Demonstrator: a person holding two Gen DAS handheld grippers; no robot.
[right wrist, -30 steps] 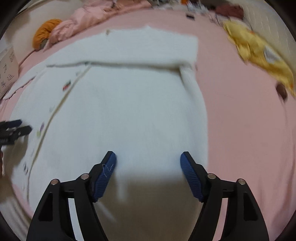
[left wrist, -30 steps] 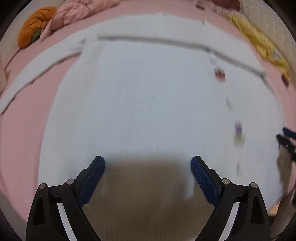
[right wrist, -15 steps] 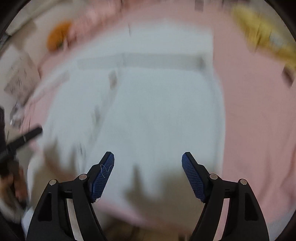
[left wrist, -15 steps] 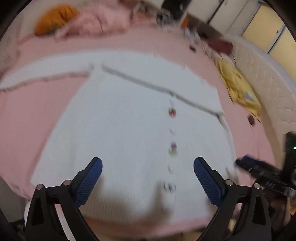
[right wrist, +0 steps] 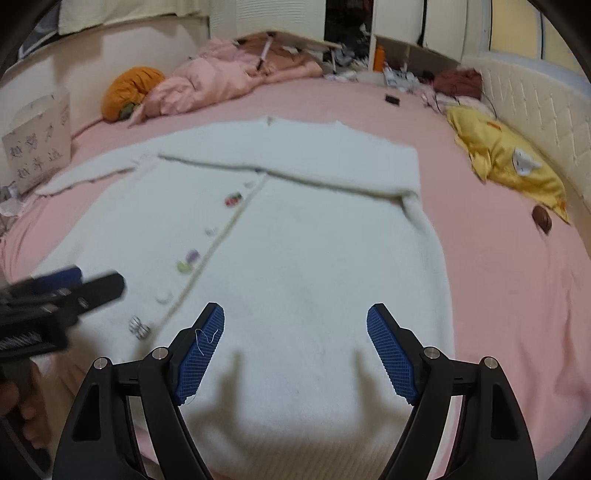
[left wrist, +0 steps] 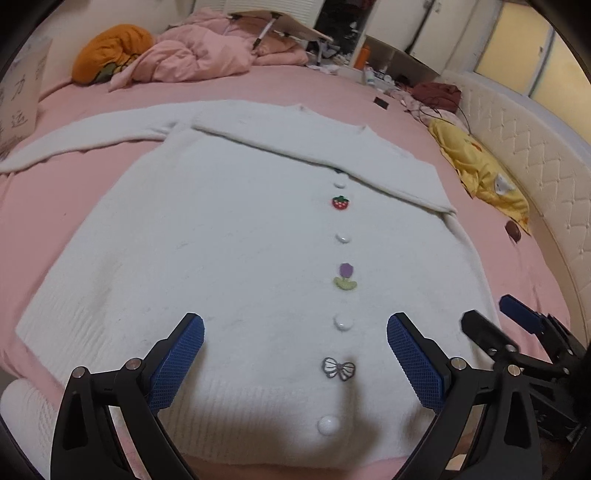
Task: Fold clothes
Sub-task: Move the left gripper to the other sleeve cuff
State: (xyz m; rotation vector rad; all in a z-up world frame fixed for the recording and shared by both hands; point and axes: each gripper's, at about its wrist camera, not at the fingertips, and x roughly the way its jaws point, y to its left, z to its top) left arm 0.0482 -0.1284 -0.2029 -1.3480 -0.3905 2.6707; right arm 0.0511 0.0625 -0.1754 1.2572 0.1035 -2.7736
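Barely begun: white cardigan (left wrist: 229,236) spread flat ahead of the fingers, one sleeve (left wrist: 317,155) folded across (other still outstretched). Left gripper (left wrist: 295,354) released, empty; right gripper (right wrist: 295,350) opening, empty.

A wide bed (left wrist: 461,122) fills the room, its sheet pale pink. At the far end a pink duvet (left wrist: 199,55) lies crumpled, an orange cushion (left wrist: 110,51) just beside it. A small folding tray table (left wrist: 284,26) stands tilted over the duvet. Along the right side runs a cream quilted headboard (left wrist: 517,155); a yellow blanket (left wrist: 476,166) lies near it. Behind, white cupboards (right wrist: 417,33) and clutter. At the left edge stands a cardboard box (right wrist: 37,144). The light is warm and dim.
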